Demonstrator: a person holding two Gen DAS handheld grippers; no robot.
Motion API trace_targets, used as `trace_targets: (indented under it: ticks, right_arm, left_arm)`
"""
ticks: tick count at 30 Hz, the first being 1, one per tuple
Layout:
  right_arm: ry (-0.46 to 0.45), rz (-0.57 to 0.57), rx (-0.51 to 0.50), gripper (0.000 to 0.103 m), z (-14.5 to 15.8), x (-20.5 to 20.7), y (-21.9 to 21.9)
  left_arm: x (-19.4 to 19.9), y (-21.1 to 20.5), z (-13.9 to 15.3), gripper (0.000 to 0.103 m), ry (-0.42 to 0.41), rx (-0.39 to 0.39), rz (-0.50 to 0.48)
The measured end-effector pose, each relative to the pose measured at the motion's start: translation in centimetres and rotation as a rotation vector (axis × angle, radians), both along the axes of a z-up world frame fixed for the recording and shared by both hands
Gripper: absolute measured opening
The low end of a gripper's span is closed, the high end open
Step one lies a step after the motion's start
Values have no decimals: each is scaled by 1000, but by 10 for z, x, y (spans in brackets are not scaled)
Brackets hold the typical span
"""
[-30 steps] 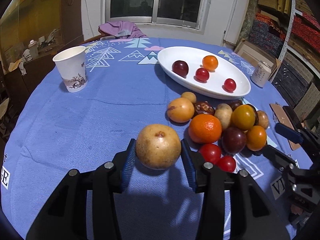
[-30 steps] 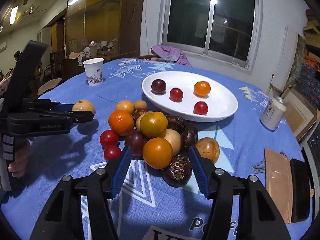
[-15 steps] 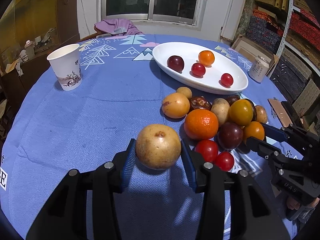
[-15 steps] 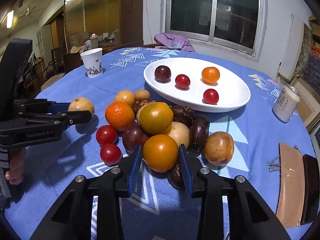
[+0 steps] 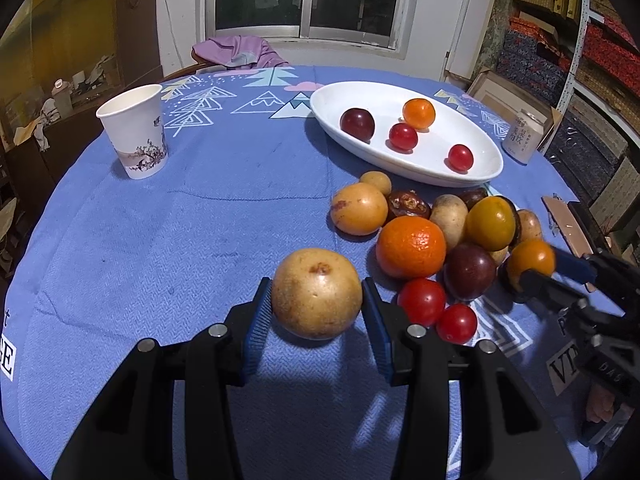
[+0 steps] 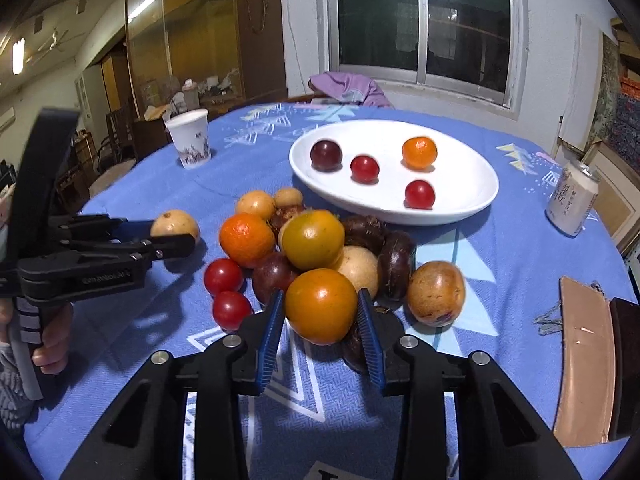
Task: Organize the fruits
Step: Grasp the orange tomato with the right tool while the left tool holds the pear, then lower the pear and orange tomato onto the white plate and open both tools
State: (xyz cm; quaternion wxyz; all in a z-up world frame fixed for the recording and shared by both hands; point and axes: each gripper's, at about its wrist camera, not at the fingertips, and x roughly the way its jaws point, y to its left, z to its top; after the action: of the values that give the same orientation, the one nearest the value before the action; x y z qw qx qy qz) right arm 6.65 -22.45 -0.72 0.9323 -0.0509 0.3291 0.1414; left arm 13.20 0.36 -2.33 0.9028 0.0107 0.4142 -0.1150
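Observation:
My left gripper (image 5: 317, 306) is shut on a tan round fruit (image 5: 316, 293) and holds it over the blue cloth, left of the fruit pile; it also shows in the right wrist view (image 6: 174, 224). My right gripper (image 6: 321, 318) is shut on an orange-yellow fruit (image 6: 321, 305) at the near edge of the pile (image 6: 312, 240); that fruit shows in the left wrist view (image 5: 531, 258). A white oval plate (image 6: 460, 200) behind the pile holds a dark plum (image 6: 326, 154), two red fruits and a small orange (image 6: 419, 152).
A paper cup (image 5: 134, 130) stands at the left of the table. A drink can (image 6: 572, 198) stands at the right. A brown brush-like object (image 6: 586, 360) lies near the right edge. A purple cloth (image 5: 236, 50) hangs on a chair behind.
My right gripper closed from wide open onto the orange-yellow fruit and lifted it slightly. My left gripper kept its hold on the tan fruit and shifted little.

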Motion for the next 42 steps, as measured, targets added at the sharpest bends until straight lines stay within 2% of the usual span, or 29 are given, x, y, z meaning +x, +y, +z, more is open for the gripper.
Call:
trace_targets:
  ticks: [6,11,14,19,23,28,33,36,39,42]
  right_arm:
    - [-72,-71,96,38,35,0,-34]
    - [-92,-112,100,38,71,34,-52]
    - [-74,-134,116,38,81,68,-60]
    - [15,-172,147,38,61,129,-68]
    - [77,-189,128,38,37,165,-69]
    - [116,-201,108,38,19,189,-72]
    - [163,-214,124,38,2,204,-79]
    - [210,-210,169,40,-3,206,-84]
    - [165,-220,194,46,12,196,-87]
    - [104,-212,204,46,37,177,-87]
  left_arm:
    - [14,-1,22,44,-6,-44,5]
    - [60,-15,58,44,-35,-10,27]
    - [99,-30,73,44,-32,-3,33]
    - [160,-63,70,44,2,25,26]
    - [200,-85,48,44,48,48,14]
    - [237,-101,25,44,99,55,2]
    - [252,-110,9,45,137,58,-16]
    - [251,-110,11,50,112,63,-4]
    - [242,-104,24,50,97,36,-4]
    - [223,-93,47,54,61,31,6]
